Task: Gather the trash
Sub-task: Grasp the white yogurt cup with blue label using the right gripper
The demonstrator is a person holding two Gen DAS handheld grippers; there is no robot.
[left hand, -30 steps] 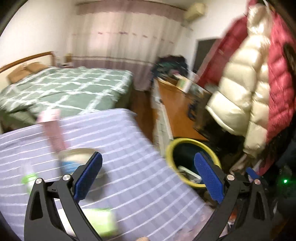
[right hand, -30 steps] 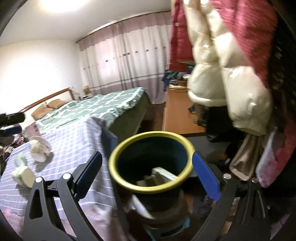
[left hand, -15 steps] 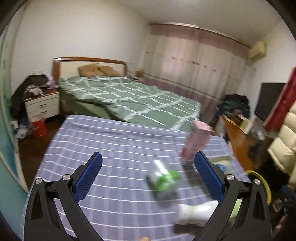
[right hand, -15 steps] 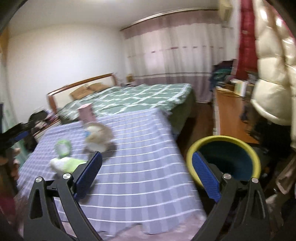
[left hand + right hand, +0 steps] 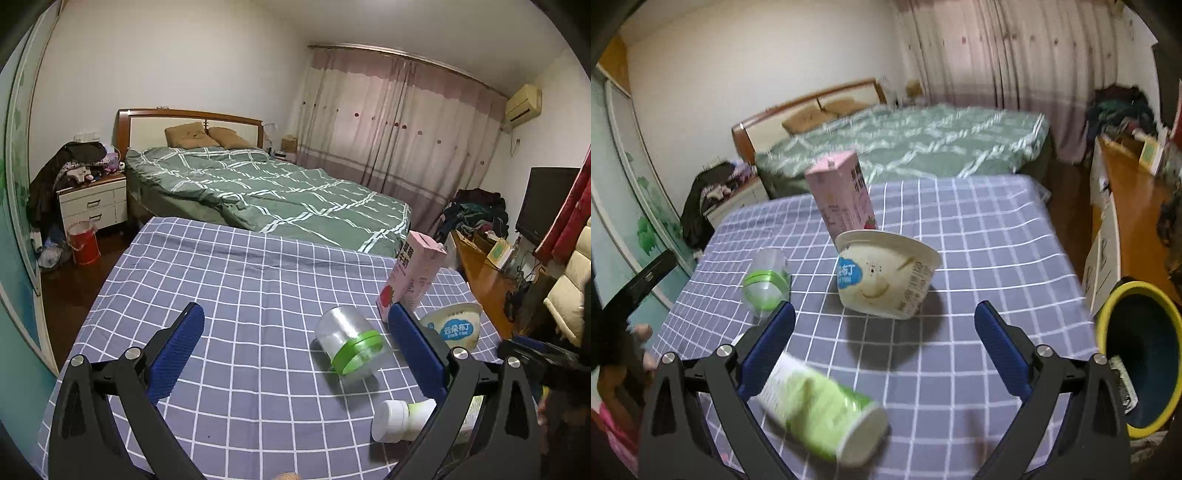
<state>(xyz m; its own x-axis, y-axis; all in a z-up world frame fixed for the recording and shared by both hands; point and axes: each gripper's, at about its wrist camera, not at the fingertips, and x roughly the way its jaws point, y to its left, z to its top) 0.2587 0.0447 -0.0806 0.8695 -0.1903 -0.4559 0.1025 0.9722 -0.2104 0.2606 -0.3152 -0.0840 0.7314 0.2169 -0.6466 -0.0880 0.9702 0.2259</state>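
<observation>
A: Nearest things first. What did the right wrist view show?

B: The right gripper (image 5: 884, 325) stood wide, nothing between its blue pads. Just beneath its left finger a green-and-white bottle (image 5: 820, 410) lay on its side on the counter (image 5: 979, 236), white cap end toward the camera, blurred.

A: And beyond that?

B: A white pudding cup (image 5: 886, 273) sat tilted on the checked cloth, rim up and leaning, blue label facing the camera. To its left lay a clear jar with a green band (image 5: 766, 282), on its side. Behind the cup stood a pink milk carton (image 5: 842, 197), upright, just beside the cup's rim; whether they touched, I could not tell.

A: The bin?

B: A yellow-rimmed bin (image 5: 1137, 354) stood off the counter's right edge, dark inside, with some scrap visible near its rim.

A: Left wrist view?

B: The left gripper (image 5: 295, 347) also wide and empty. The bottle (image 5: 402, 421) lay partly behind its right finger, the jar (image 5: 351, 343) between the fingers farther out, then the cup (image 5: 454, 325) and carton (image 5: 413, 277) near the counter's (image 5: 229, 266) right side.

A: Far field?

B: A bed with a green checked quilt (image 5: 273, 192), then curtains (image 5: 391, 122).
</observation>
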